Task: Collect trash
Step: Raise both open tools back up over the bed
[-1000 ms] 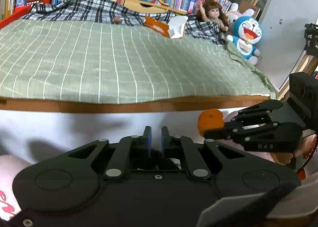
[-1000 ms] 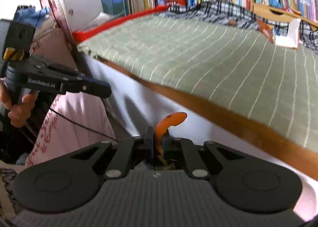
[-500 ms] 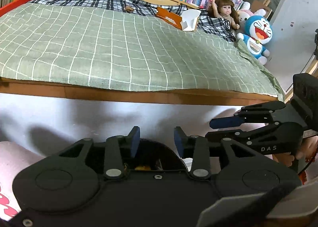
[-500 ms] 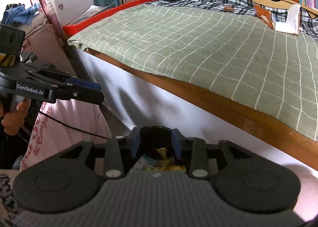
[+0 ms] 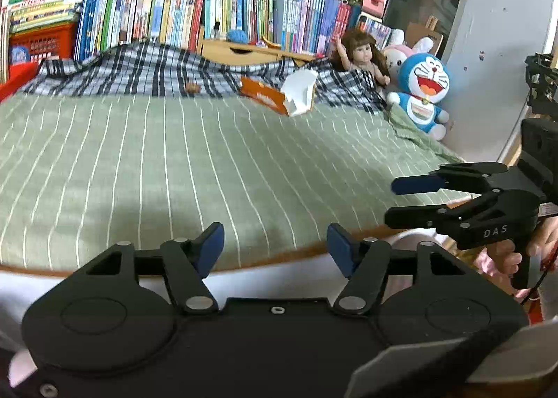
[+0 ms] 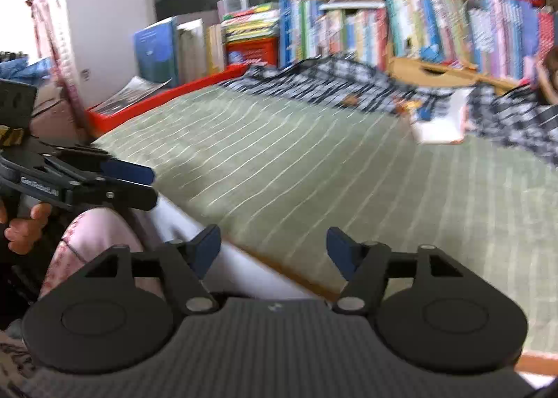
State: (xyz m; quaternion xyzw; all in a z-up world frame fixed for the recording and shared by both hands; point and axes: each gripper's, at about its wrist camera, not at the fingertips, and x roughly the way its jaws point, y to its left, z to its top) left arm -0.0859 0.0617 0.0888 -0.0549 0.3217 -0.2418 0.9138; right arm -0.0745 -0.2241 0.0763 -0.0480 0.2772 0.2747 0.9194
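Note:
An orange carton with a white torn flap (image 5: 265, 96) lies far back on the green checked bed (image 5: 174, 161); the right wrist view shows this carton (image 6: 439, 119) blurred. A small brown scrap (image 5: 191, 86) rests on the plaid blanket (image 5: 139, 70) to its left. My left gripper (image 5: 275, 246) hovers over the bed's near edge, jaws opening, nothing between them. My right gripper (image 6: 272, 246) is likewise opening and empty. Each appears in the other's view: the right gripper (image 5: 392, 201) at the right, the left gripper (image 6: 151, 187) at the left, both with fingers apart.
A doll (image 5: 362, 56), a blue cat plush (image 5: 422, 91) and a pink rabbit plush (image 5: 404, 49) sit at the bed's far right corner. Books (image 5: 174, 14) line the wall behind. A red tray (image 6: 167, 94) borders the bed's left side. A hand (image 5: 505, 258) holds the right gripper's handle.
Both grippers went from shut to wide open. The orange peel in the right gripper is gone from it. Both views rose from the dark bin opening to over the bed.

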